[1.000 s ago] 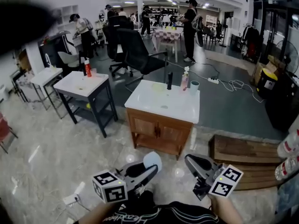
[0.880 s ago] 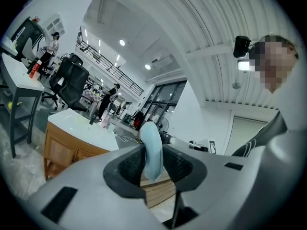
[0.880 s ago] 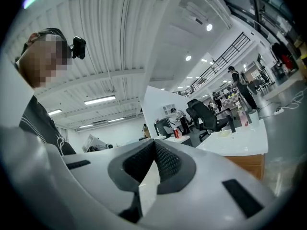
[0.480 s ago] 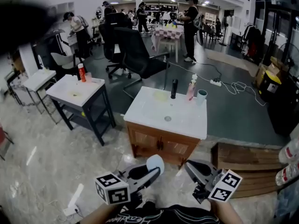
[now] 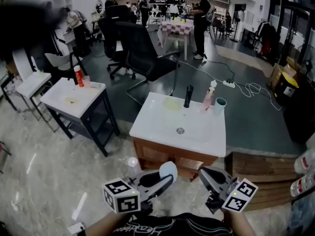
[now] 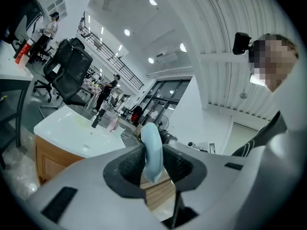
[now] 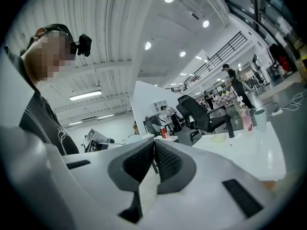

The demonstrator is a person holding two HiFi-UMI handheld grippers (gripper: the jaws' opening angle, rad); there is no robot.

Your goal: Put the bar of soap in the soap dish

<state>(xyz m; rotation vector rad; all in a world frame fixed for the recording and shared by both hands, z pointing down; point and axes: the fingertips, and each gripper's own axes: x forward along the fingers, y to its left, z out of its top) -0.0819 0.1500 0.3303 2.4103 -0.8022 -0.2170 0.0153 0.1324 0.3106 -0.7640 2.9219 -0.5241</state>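
Note:
A pale blue bar of soap stands on edge between the pads of my left gripper, which is shut on it; the left gripper view shows the soap pinched upright. My right gripper is beside it, shut with nothing between its fingers. Both are level, just short of the near edge of a white sink vanity. A yellowish soap dish lies at the back of the vanity top, left of the black faucet.
A pink pump bottle and a cup stand right of the faucet. A dark-framed side table with a red bottle is at left, a black office chair behind, a wooden pallet at right. People stand far back.
The vanity has come closer and sits lower in the head view as both grippers were carried toward it. The soap stays gripped in the left gripper; the right stays shut.

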